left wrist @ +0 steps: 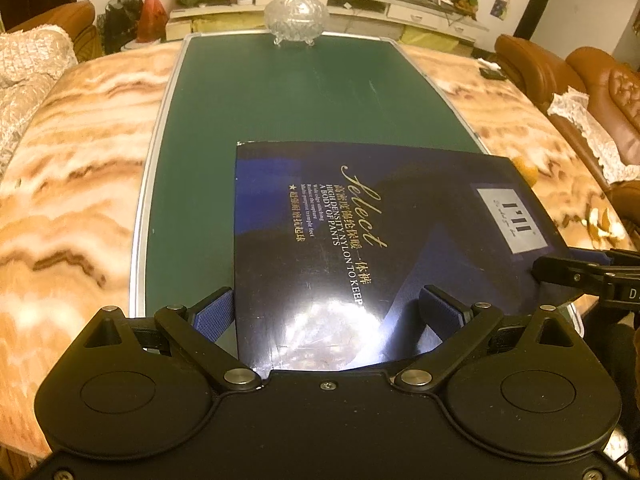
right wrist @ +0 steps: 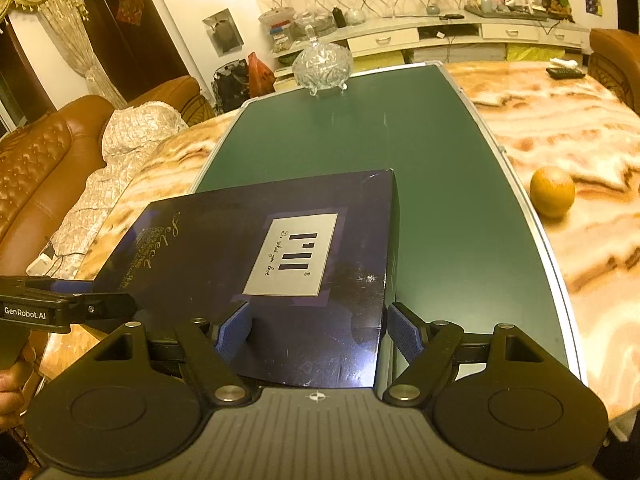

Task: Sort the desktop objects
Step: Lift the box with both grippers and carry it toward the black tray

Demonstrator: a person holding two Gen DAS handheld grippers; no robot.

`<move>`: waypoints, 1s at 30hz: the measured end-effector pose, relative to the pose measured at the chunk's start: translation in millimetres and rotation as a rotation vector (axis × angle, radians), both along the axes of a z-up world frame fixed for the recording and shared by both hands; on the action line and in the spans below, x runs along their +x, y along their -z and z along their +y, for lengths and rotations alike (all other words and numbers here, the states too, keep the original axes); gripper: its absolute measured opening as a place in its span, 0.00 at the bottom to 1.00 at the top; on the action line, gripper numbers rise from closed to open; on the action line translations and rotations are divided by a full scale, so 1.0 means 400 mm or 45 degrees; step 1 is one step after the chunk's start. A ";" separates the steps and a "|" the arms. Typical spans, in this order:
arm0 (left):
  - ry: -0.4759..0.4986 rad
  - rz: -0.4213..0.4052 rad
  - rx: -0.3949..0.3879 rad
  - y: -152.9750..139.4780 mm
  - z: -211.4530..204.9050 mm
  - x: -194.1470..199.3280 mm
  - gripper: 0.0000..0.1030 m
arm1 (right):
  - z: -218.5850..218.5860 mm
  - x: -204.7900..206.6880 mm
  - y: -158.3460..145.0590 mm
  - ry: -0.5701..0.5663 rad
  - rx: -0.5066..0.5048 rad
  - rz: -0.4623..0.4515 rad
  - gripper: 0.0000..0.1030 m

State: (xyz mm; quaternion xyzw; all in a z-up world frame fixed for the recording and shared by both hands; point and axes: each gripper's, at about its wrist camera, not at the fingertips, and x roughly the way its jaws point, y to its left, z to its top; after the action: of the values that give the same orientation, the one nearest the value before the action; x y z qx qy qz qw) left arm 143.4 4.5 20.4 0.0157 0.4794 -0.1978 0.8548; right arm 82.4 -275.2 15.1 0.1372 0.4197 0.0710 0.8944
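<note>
A flat dark blue box with gold lettering and a silver label (left wrist: 360,240) lies on the green mat (left wrist: 280,100), its near edge toward me. My left gripper (left wrist: 328,312) is open, one pad on each side of the box's near left corner. My right gripper (right wrist: 316,330) is open too, its fingers straddling the box's (right wrist: 256,256) near right corner. Each gripper shows at the edge of the other's view, my right gripper (left wrist: 580,276) beside the box's right edge. A lidded crystal bowl (left wrist: 297,12) stands at the mat's far end. An orange (right wrist: 552,192) lies on the marble table to the right.
The marble-patterned table (left wrist: 80,160) extends on both sides of the mat. Brown leather sofas (right wrist: 48,168) flank it. A black remote (right wrist: 566,73) lies at the far right of the table. A cluttered white shelf unit (right wrist: 440,36) stands behind.
</note>
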 end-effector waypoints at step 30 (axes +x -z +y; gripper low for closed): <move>-0.007 0.054 -0.010 0.081 0.027 -0.104 0.95 | 0.020 -0.086 0.070 -0.012 -0.034 0.041 0.77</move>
State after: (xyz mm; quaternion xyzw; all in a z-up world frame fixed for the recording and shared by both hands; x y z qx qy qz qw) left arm 101.7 15.1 -12.1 0.0070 0.4967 -0.1977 0.8451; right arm 47.9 -267.3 -12.7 0.1244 0.4356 0.0675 0.8889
